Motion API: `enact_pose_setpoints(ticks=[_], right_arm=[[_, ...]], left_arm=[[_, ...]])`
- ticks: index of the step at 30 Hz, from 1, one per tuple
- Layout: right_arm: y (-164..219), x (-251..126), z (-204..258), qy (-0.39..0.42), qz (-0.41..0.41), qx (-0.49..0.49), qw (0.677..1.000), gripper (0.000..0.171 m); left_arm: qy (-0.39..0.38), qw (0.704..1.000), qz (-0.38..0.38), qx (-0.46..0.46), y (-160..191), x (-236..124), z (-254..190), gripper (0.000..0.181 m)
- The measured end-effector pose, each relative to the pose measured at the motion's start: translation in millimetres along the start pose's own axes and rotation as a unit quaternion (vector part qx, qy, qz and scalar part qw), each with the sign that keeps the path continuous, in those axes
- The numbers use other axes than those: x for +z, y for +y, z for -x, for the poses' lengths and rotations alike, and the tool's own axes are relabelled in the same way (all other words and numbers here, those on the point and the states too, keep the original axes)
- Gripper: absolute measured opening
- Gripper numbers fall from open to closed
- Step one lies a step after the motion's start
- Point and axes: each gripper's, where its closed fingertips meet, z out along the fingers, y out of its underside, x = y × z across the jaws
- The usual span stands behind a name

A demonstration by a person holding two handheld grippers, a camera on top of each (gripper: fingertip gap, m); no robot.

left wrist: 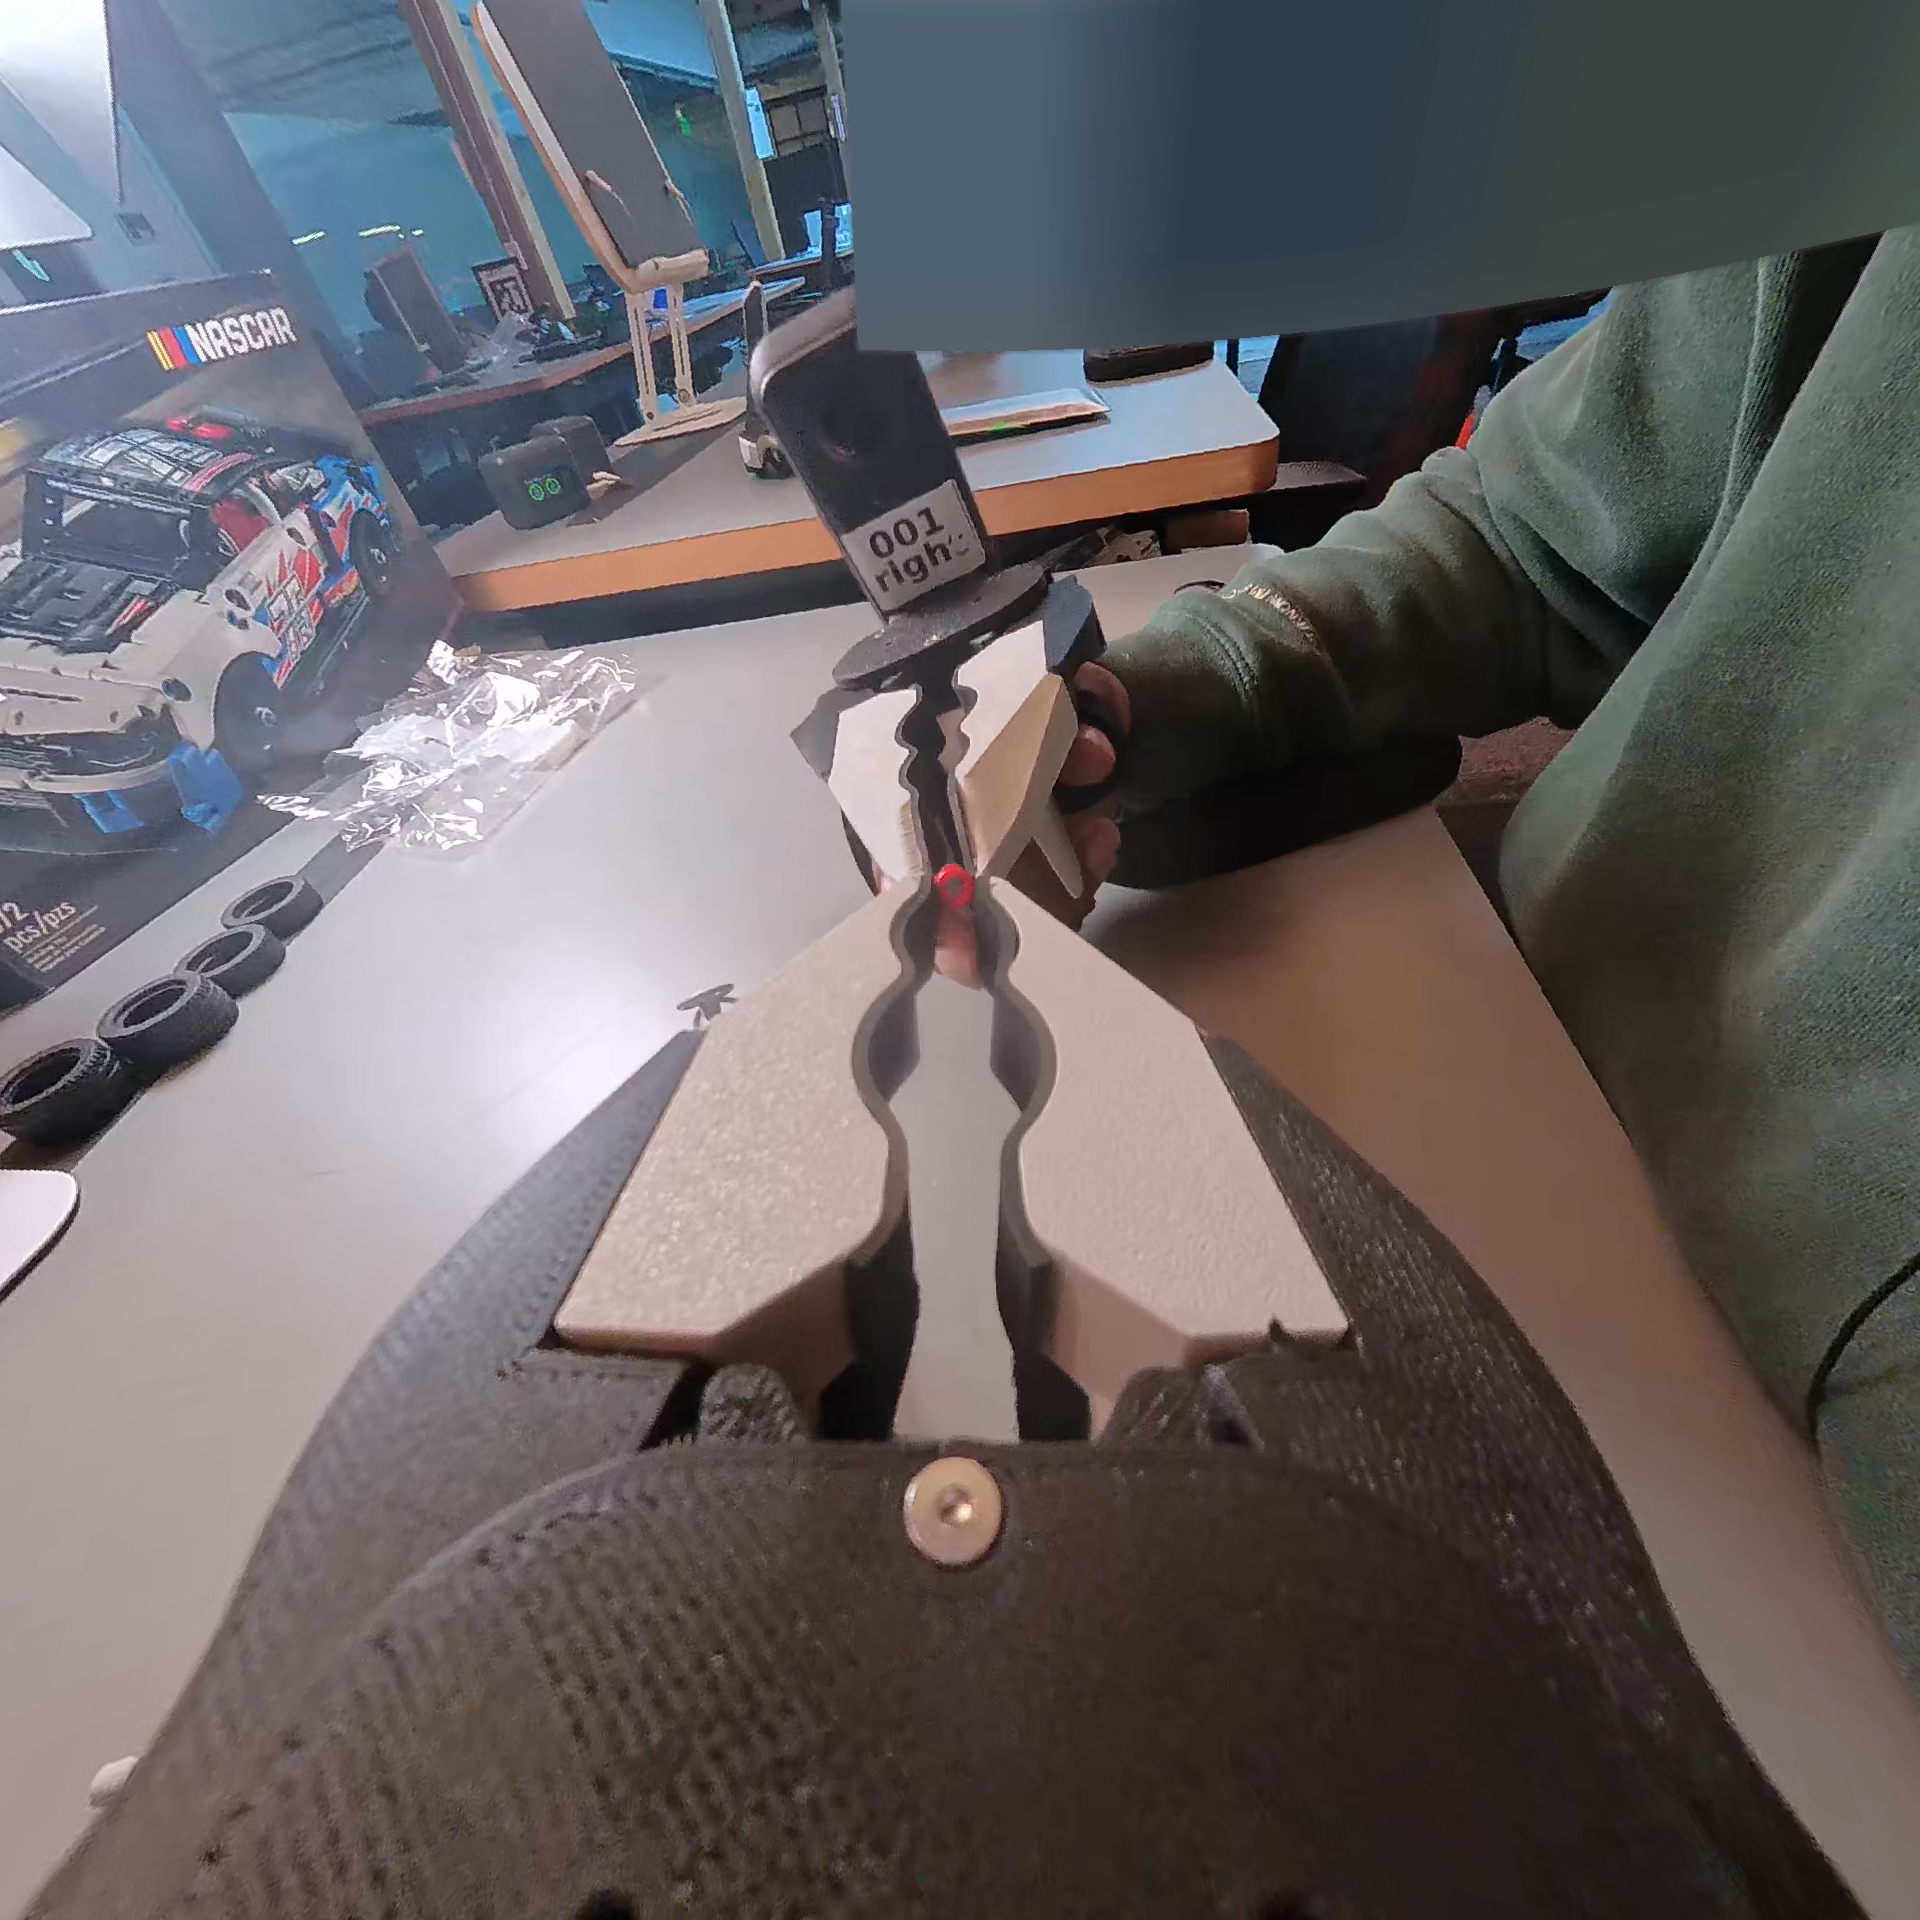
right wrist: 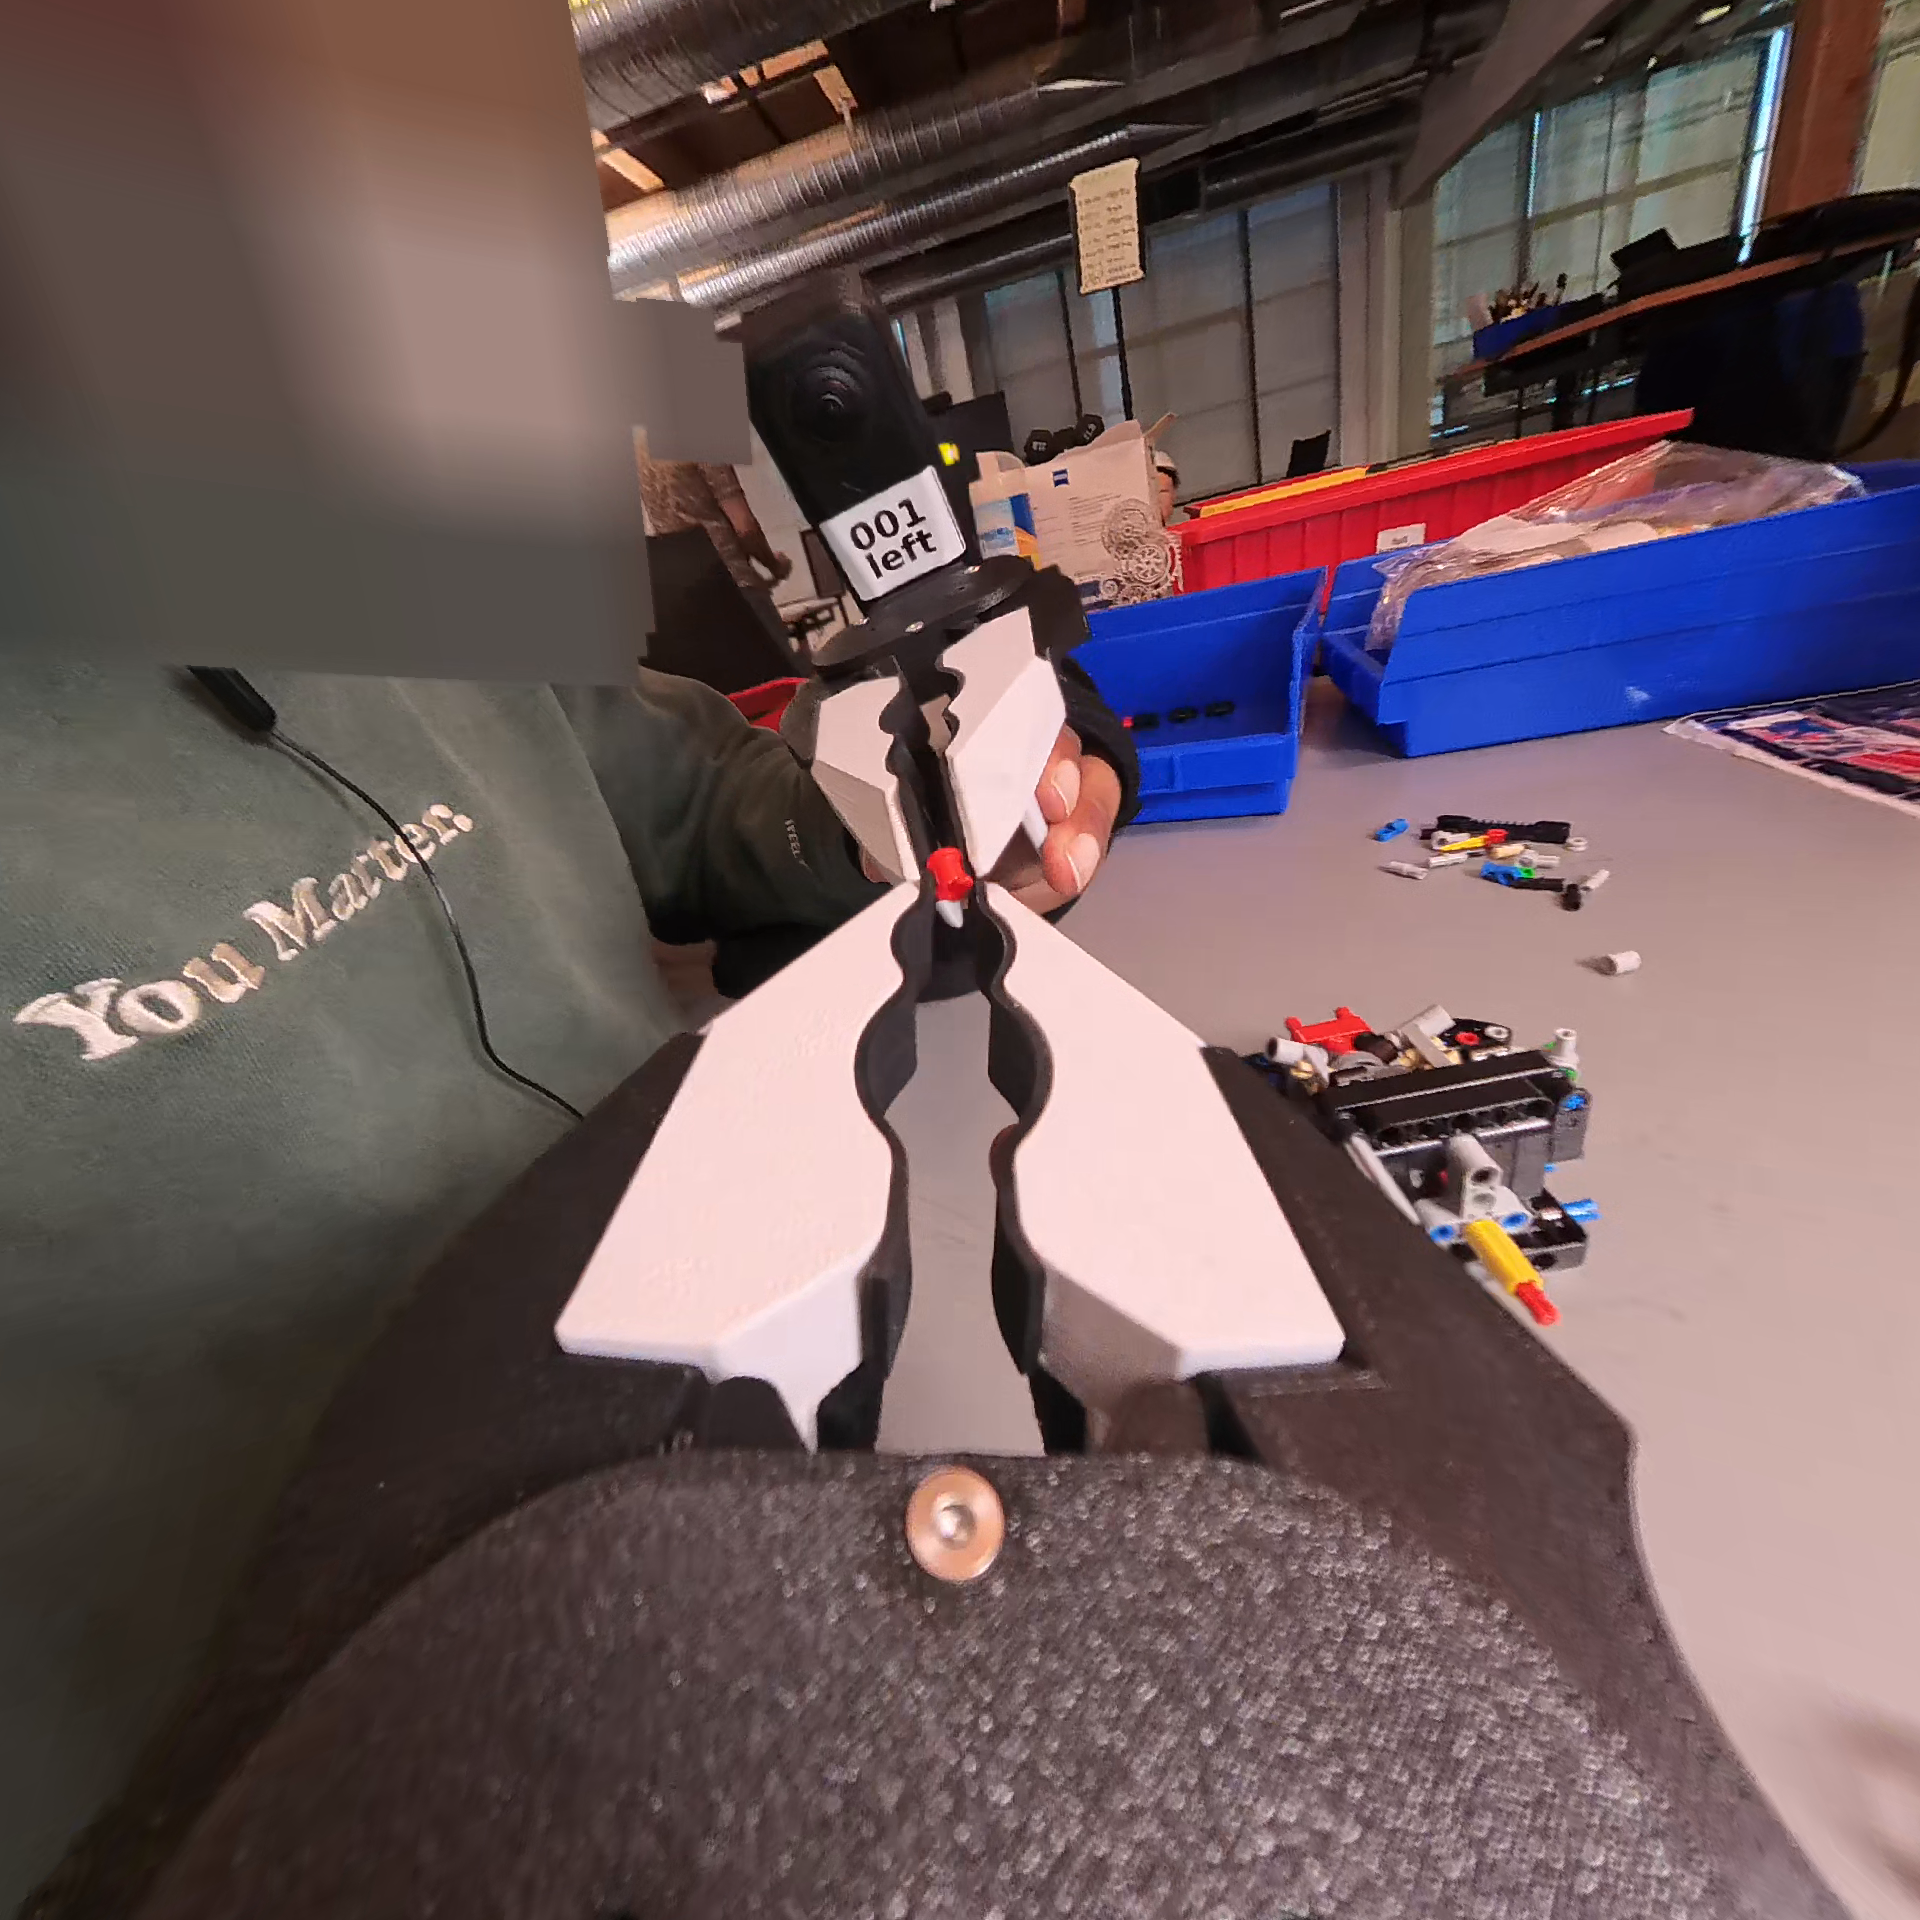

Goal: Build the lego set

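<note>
My two grippers face each other tip to tip above the grey table (left wrist: pixel 416 1091). A small red piece (left wrist: pixel 953 888) sits where the tips meet. In the right wrist view the red piece (right wrist: pixel 947 871) has a pale pin (right wrist: pixel 951 912) sticking out toward the camera. My left gripper (left wrist: pixel 953 902) is closed around the red piece. My right gripper (right wrist: pixel 951 906) is closed around the pin end. Each gripper also shows head-on in the other's view, the right gripper (left wrist: pixel 938 857) and the left gripper (right wrist: pixel 932 868), each held in a hand.
A partly built black assembly (right wrist: pixel 1455 1122) and loose small pieces (right wrist: pixel 1496 852) lie on the table to the right. Blue bins (right wrist: pixel 1662 623) and a red bin (right wrist: pixel 1403 520) stand behind. Several black tyres (left wrist: pixel 156 1013), the set's box (left wrist: pixel 187 582) and empty plastic bags (left wrist: pixel 468 738) are on the left. Both grippers' tips are close together, under 4 cm apart.
</note>
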Motion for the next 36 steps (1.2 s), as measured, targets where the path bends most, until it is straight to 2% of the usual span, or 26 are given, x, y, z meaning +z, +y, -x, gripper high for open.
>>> enact_pose_setpoints(ticks=[5,9,36], right_arm=[[-8.5,0.7,-0.9,-0.035,-0.034,0.091,0.995,0.004],[-9.1,1.6,-1.0,-0.048,-0.040,0.116,0.991,0.004],[-7.8,2.0,2.3,-0.063,-0.034,0.140,0.988,0.005]], left_arm=[[-0.008,0.999,-0.028,-0.037,-8.4,-1.6,4.1,0.004],[-0.005,0.998,-0.033,-0.048,-9.0,-2.6,4.8,0.004],[0.010,0.999,-0.043,-0.028,-6.6,-1.5,-1.5,0.004]])
